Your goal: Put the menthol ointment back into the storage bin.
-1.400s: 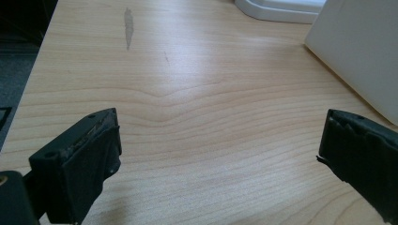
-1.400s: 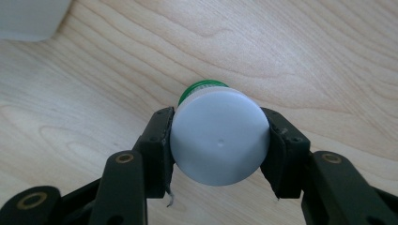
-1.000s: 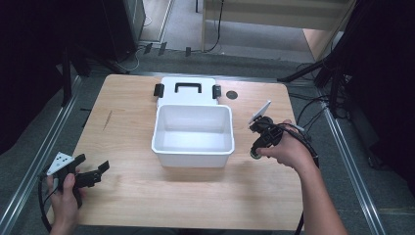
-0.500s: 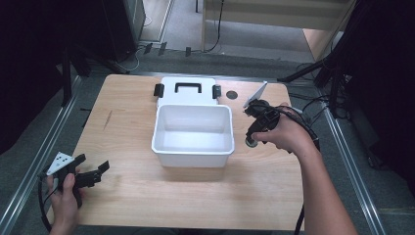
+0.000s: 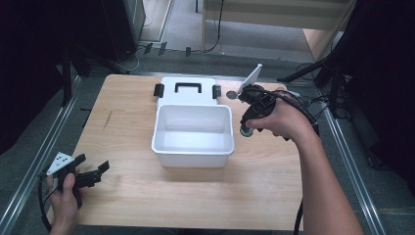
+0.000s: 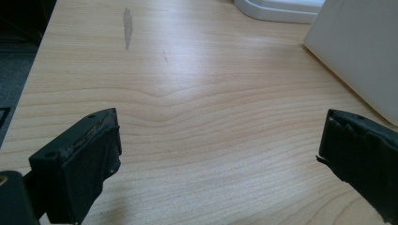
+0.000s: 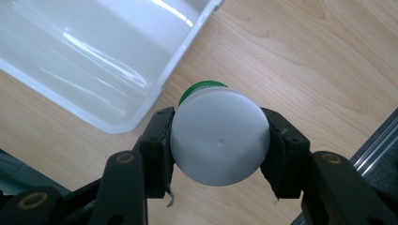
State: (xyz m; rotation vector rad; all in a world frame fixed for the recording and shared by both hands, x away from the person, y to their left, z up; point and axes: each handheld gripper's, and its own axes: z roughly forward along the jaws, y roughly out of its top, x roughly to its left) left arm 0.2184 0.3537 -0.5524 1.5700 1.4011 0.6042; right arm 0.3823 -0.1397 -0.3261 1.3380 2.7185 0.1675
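A white plastic bin point(image 5: 192, 152) stands in the middle of the wooden table, and its inside looks bare. My right gripper point(image 5: 247, 128) hangs just past the bin's right wall, pointing down. It is shut on a small bottle point(image 7: 219, 136) with a white cap and a green band below it; the bin's rim point(image 7: 155, 89) lies close beside it. My left gripper point(image 5: 93, 175) rests low at the table's front left corner, open, its fingers point(image 6: 82, 157) wide apart over bare wood.
The bin's white lid point(image 5: 186, 90), with a black handle and black latches, lies flat behind the bin. A small dark round object point(image 5: 231, 94) sits to the lid's right. Metal rails run along both table sides.
My right gripper has moved left and forward with the bottle, from the table's right side to just beside the bin's right wall. The left gripper has stayed put.
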